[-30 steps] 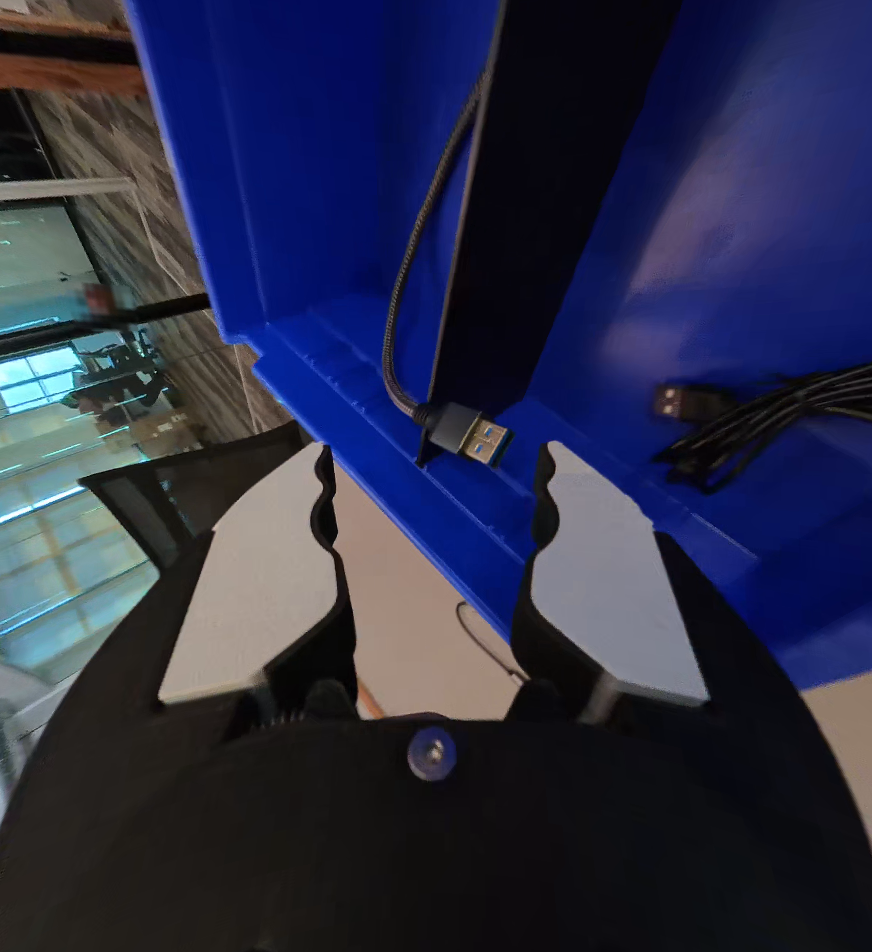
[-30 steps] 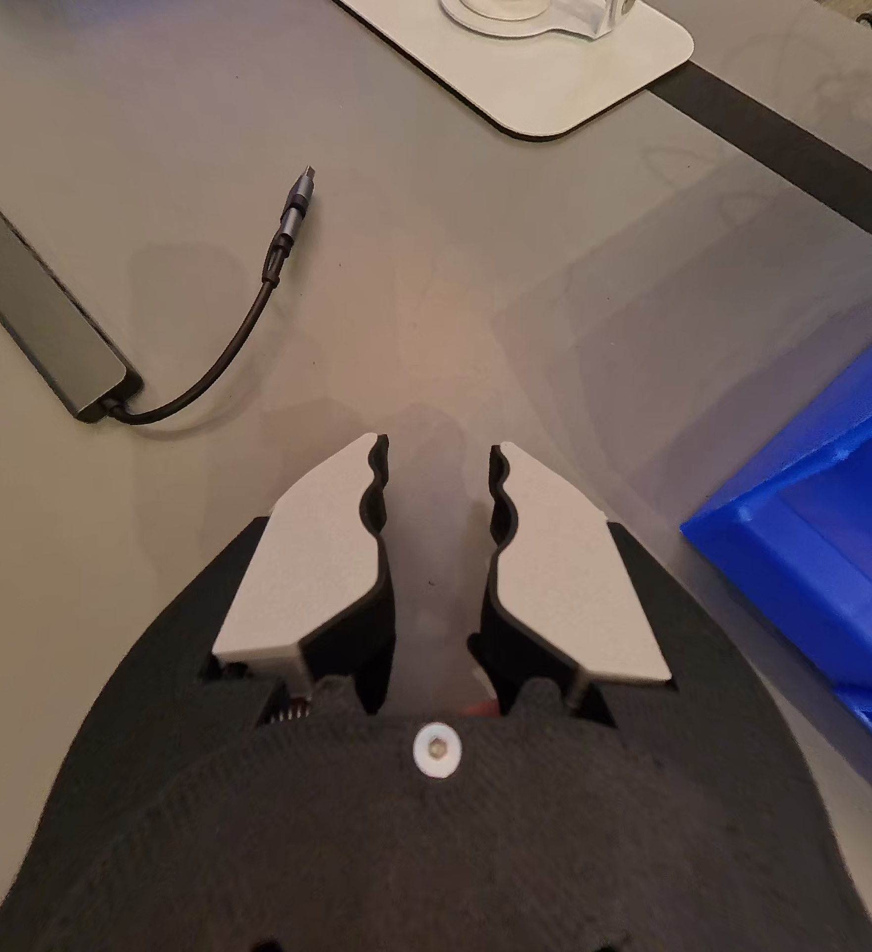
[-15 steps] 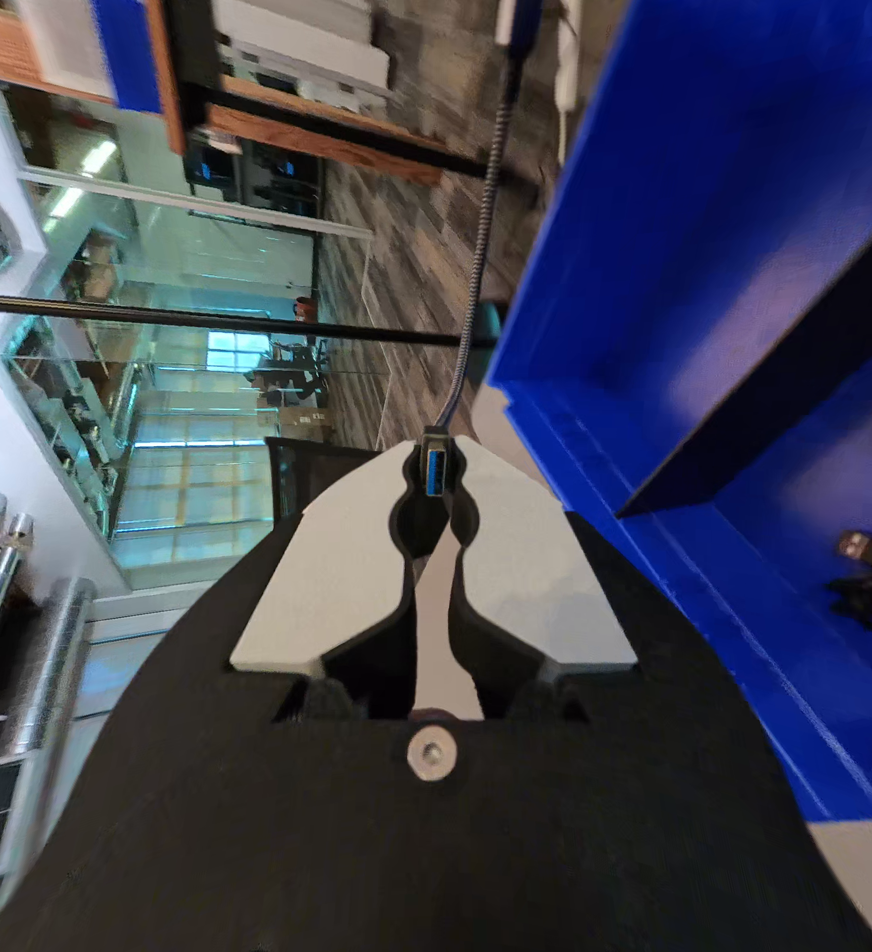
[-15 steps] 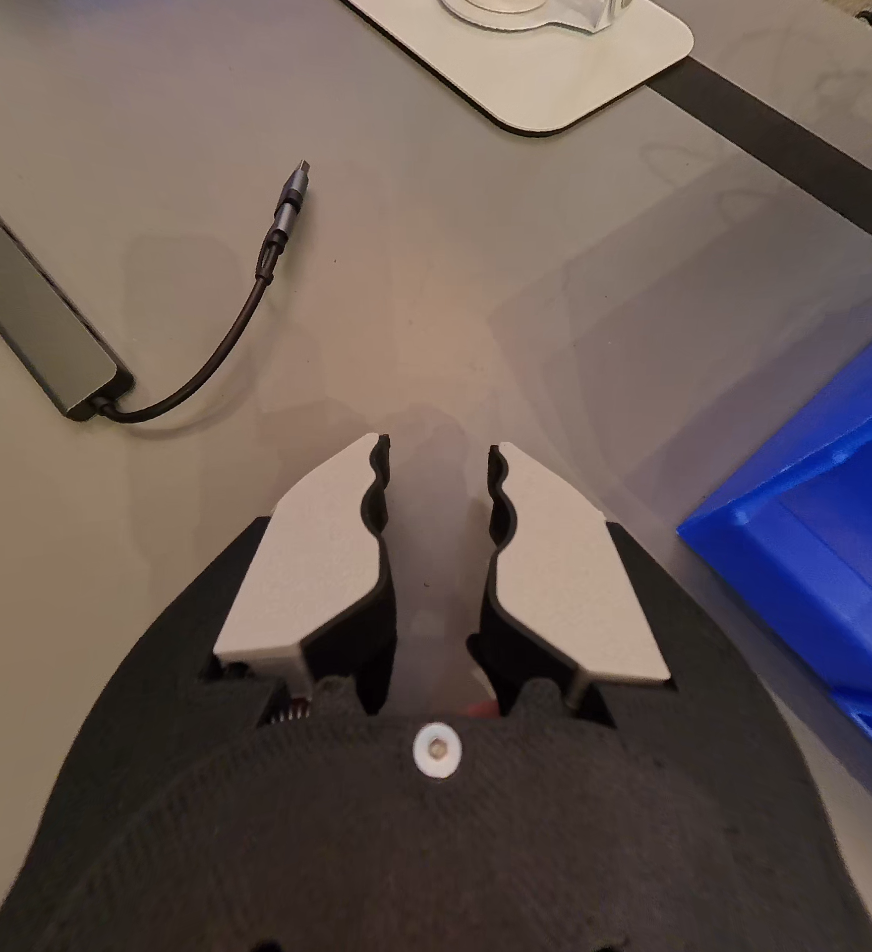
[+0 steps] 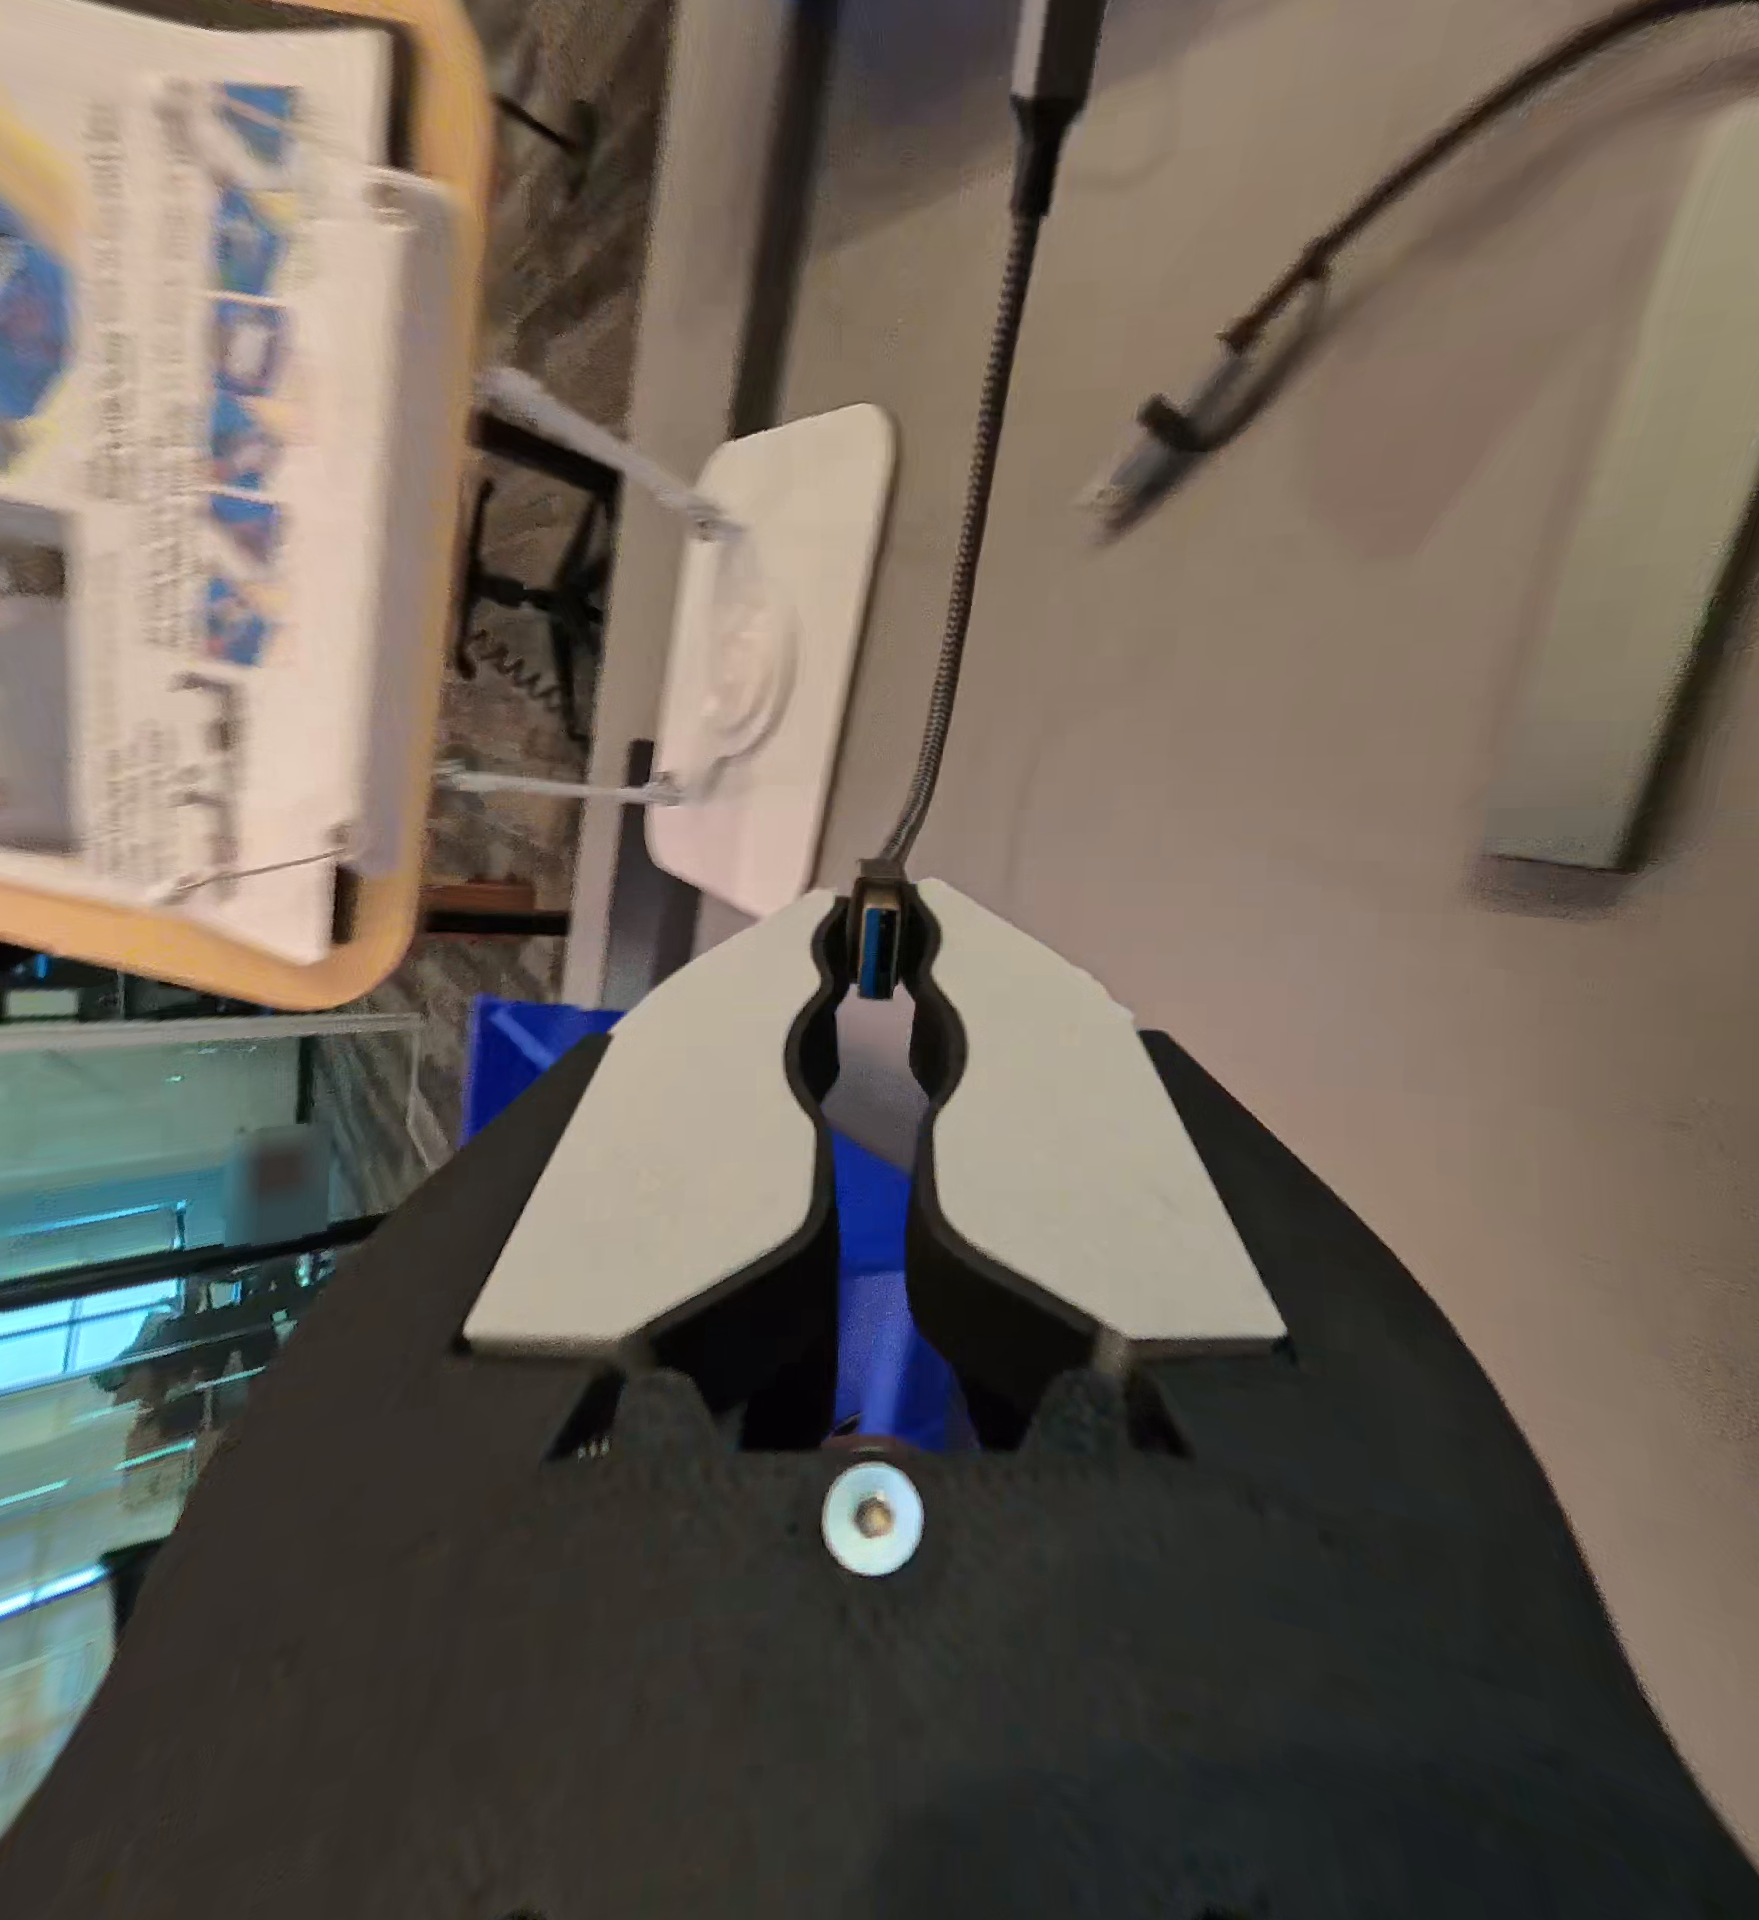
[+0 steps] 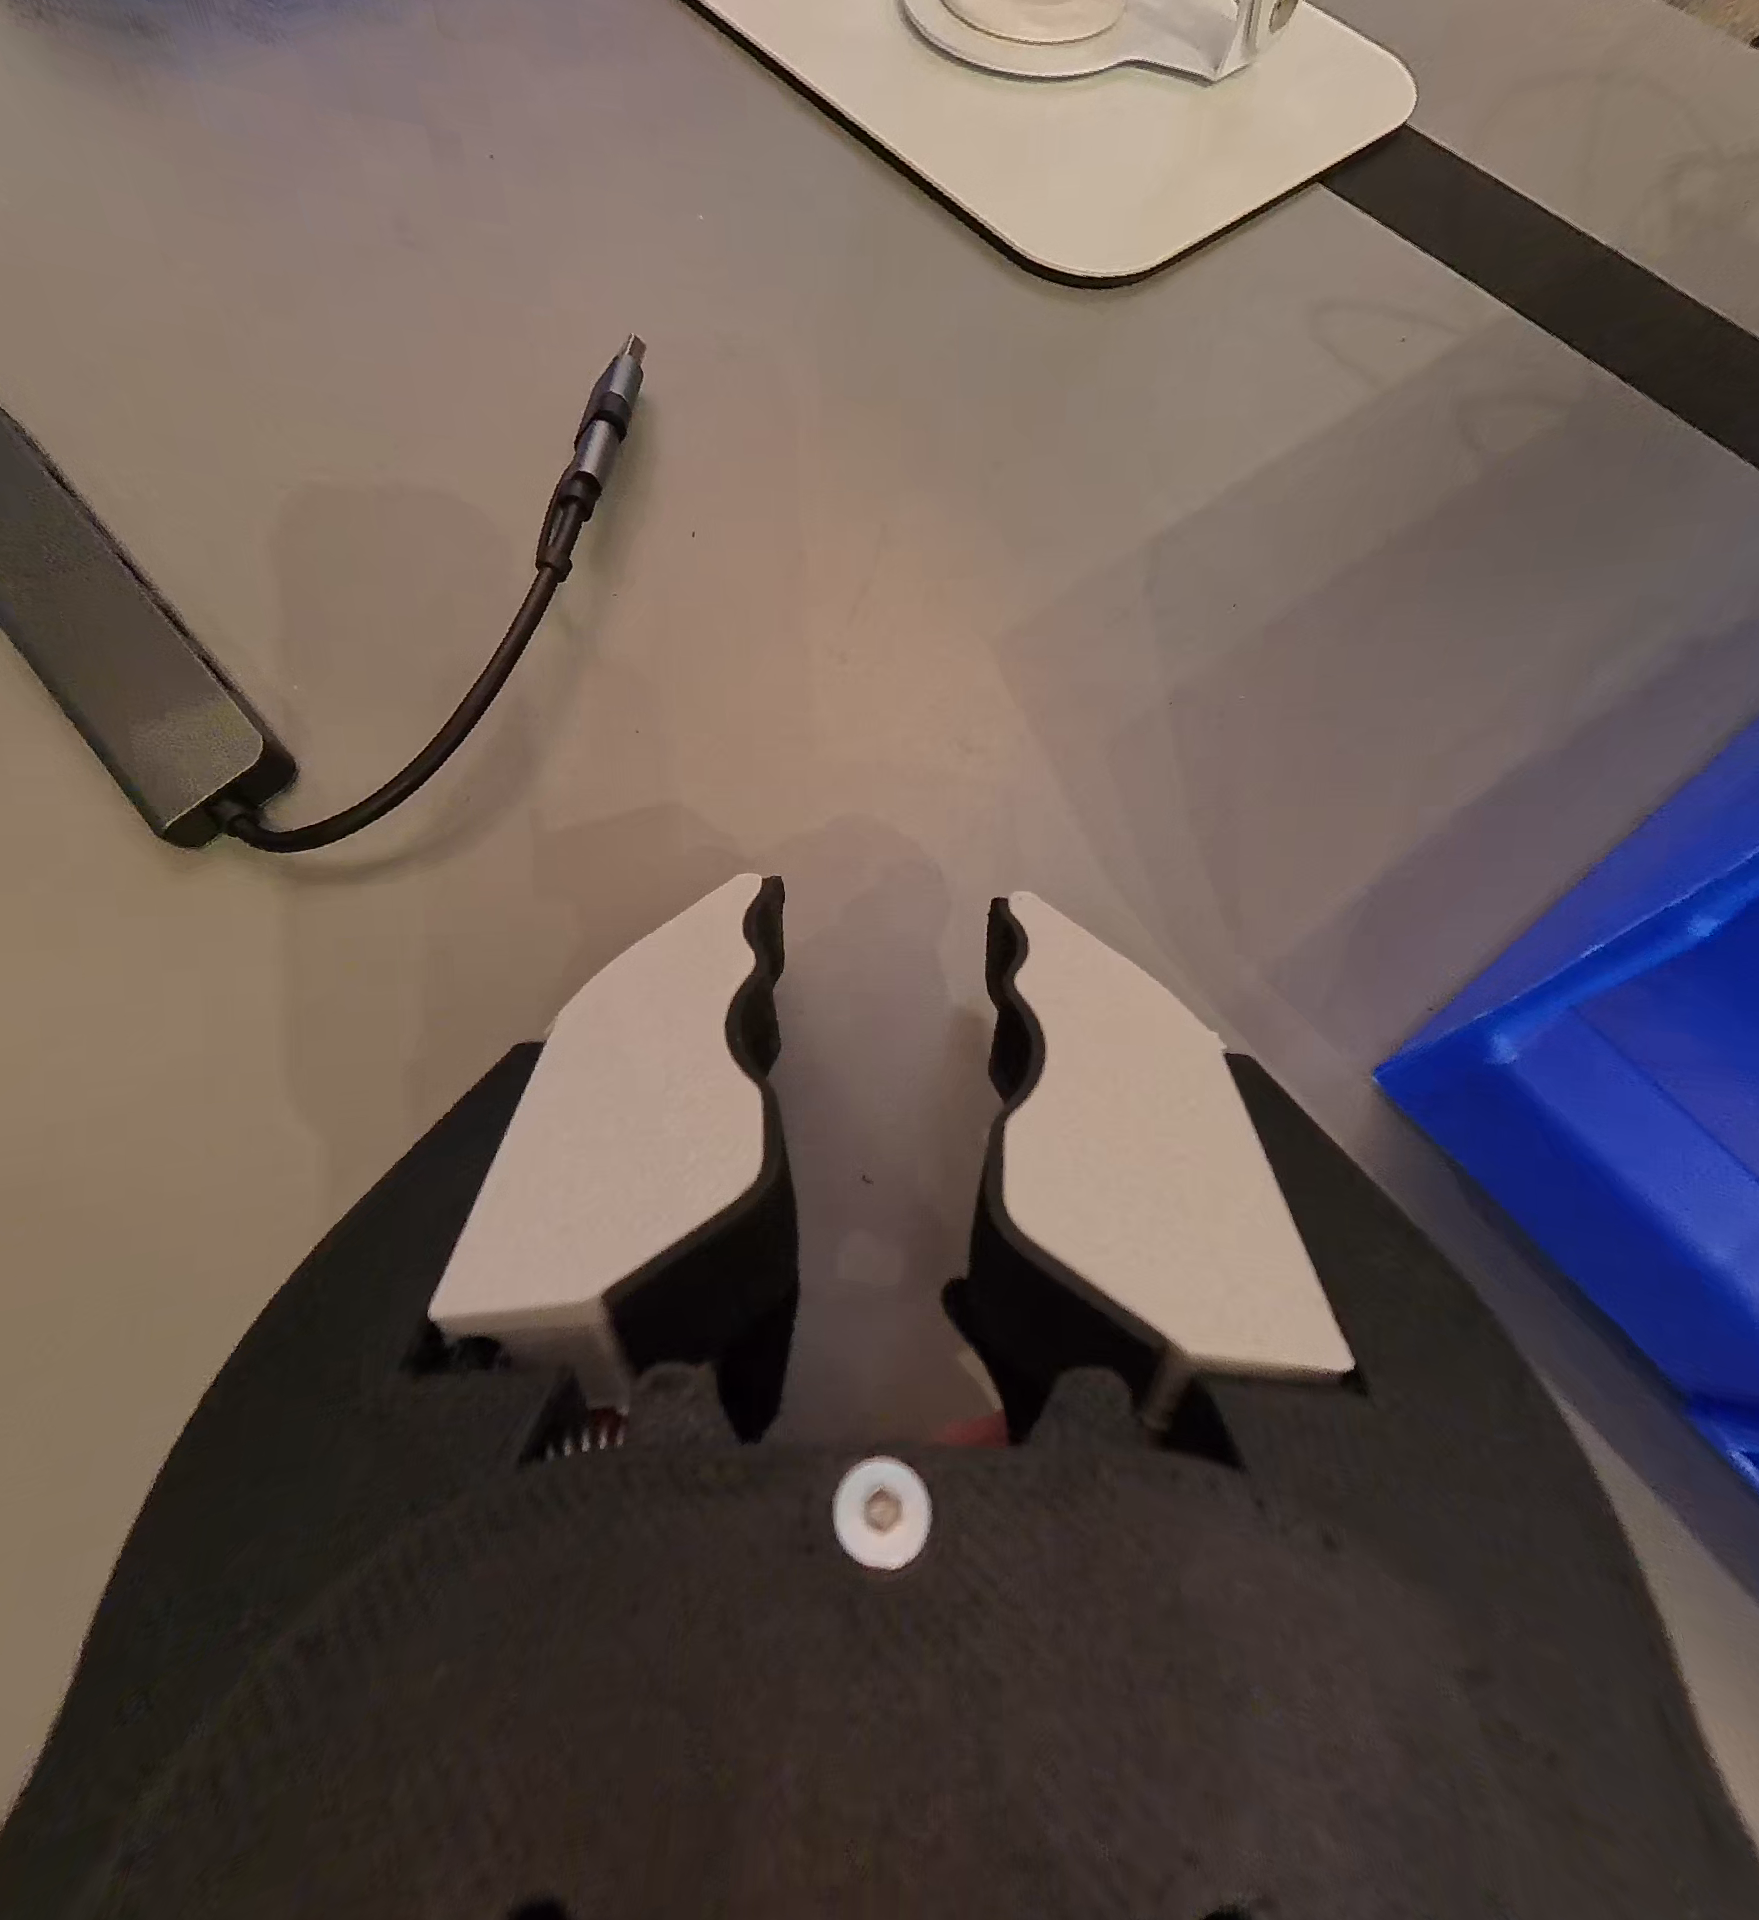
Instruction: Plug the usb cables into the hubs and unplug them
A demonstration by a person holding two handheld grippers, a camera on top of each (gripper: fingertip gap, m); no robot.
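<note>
Left gripper point(image 5: 877, 914), formerly open, now clamps USB plug point(image 5: 879, 951).

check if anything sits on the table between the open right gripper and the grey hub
Nothing visible does. Only bare table lies between the right gripper and the hub; the hub's own short cable curls beside it.

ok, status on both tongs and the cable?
Left tongs shut on USB plug, braided cable trailing off. Right tongs open, holding nothing, over table. Hub lies unplugged, path clear.
</note>
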